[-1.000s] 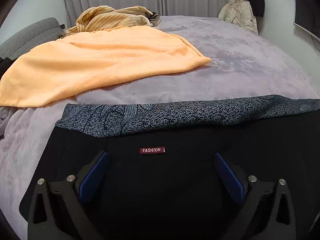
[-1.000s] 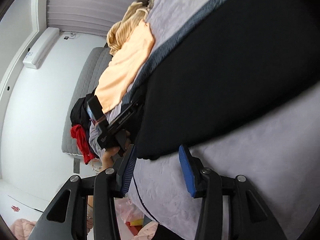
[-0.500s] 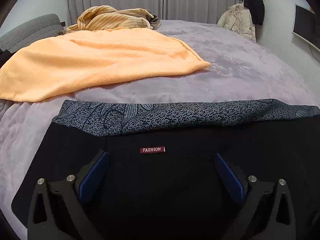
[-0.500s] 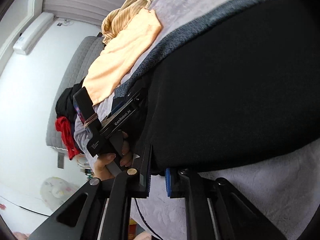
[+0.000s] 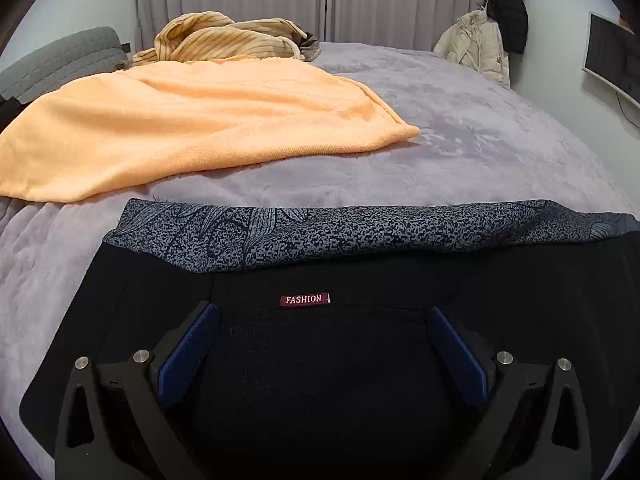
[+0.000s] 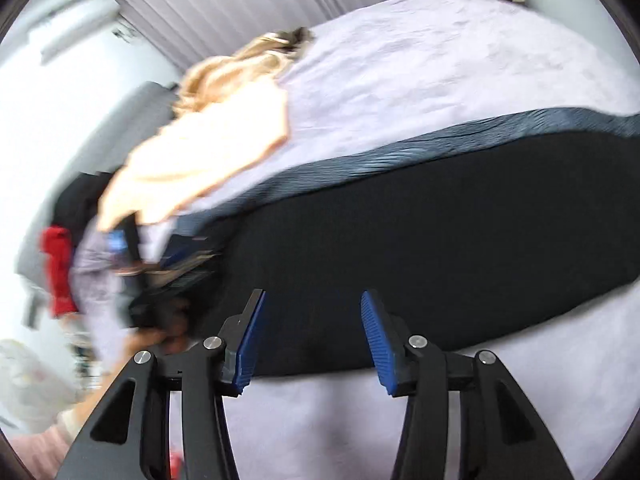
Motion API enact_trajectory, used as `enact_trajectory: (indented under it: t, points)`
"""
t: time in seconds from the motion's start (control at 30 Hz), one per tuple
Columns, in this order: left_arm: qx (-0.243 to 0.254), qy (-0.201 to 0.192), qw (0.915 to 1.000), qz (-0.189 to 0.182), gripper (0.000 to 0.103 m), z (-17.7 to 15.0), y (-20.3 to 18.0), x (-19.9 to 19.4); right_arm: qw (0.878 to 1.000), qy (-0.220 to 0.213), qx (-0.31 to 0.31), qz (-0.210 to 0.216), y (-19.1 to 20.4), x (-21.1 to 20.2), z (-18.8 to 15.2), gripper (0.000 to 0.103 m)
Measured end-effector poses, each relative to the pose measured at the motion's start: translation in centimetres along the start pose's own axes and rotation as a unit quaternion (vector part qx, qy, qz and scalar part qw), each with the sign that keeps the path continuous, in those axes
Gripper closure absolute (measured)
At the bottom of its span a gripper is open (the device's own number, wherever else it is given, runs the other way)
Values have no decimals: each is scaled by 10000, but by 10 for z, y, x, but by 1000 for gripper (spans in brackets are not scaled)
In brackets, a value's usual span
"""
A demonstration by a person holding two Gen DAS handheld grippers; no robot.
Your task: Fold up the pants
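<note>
While the black pants (image 5: 320, 360) lie flat along the near edge of the purple bed (image 5: 500, 152), both the left gripper (image 5: 320, 320) and right gripper (image 6: 310, 312) are held wide, so one layer's hem should be pinched squarely before folding.

One pair of black pants (image 5: 360, 360) lay on one bed (image 5: 500, 152). The pants bore one red label (image 5: 305, 299) and one patterned grey waistband (image 5: 360, 232). There was one orange towel (image 5: 192, 124) and one striped yellow garment (image 5: 224, 40) bunched behind it. Two jackets hung by the wall, one cream (image 5: 476, 46) and one black (image 5: 506, 10). One screen (image 5: 612, 56) was mounted on the wall. Two grippers showed, left (image 5: 322, 338) and right (image 6: 311, 330), each with two blue pads.
</note>
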State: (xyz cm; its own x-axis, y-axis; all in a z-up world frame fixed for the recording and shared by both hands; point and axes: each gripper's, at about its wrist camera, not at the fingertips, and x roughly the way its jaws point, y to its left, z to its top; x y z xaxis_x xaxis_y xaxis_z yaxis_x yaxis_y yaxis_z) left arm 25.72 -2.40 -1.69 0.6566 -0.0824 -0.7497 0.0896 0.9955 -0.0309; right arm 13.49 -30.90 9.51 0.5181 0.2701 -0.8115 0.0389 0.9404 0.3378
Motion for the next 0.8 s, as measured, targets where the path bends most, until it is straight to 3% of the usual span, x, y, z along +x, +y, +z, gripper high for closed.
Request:
enact_trajectory:
  t: [0.03, 0.07, 0.13, 0.2, 0.27, 0.33, 0.37, 0.43, 0.47, 0.5, 0.53, 0.67, 0.8]
  points:
    - [6, 3, 10000, -2, 0, 0, 0, 0, 9994, 254, 22, -213, -9, 14, -4, 53]
    - [4, -2, 10000, 14, 0, 0, 0, -1, 9993, 324, 160, -88, -23, 24, -12, 52]
    - [9, 82, 9999, 62, 0, 3, -1, -2, 9993, -234, 49, 279, -37, 17, -28, 52]
    - [15, 360, 9993, 92, 0, 13, -4, -5, 9980, -482, -274, 301, -38, 9, -37, 53]
    - [46, 483, 9987, -162, 0, 26, -8, -10, 9975, -593, -260, 290, -42, 5, -39, 53]
    - [20, 353, 9991, -236, 0, 38, -6, -15, 9974, -627, -128, 324, -46, 3, -39, 53]
    - [-8, 353, 9993, -84, 0, 42, -2, -11, 9973, -638, -83, 354, -48, 2, -39, 53]
    - [-153, 723, 9969, 253, 0, 37, 18, 12, 9967, -686, -60, 424, -53, -2, -42, 53]
    - [-395, 811, 9959, -84, 0, 32, 32, 20, 9962, -724, -49, 473, -56, -5, -43, 53]
    - [-586, 700, 9950, -396, 0, 27, 44, 19, 9958, -754, -40, 510, -55, -4, -47, 53]
    - [-546, 628, 9954, -484, 0, 24, 50, 16, 9955, -782, -35, 539, -56, -5, -48, 53]
    - [54, 460, 9987, -234, 0, 14, 40, 0, 9947, -850, -65, 568, -45, 1, -55, 53]
    - [218, 364, 9991, -59, 0, 7, 35, -10, 9936, -918, -23, 656, -42, 2, -57, 53]
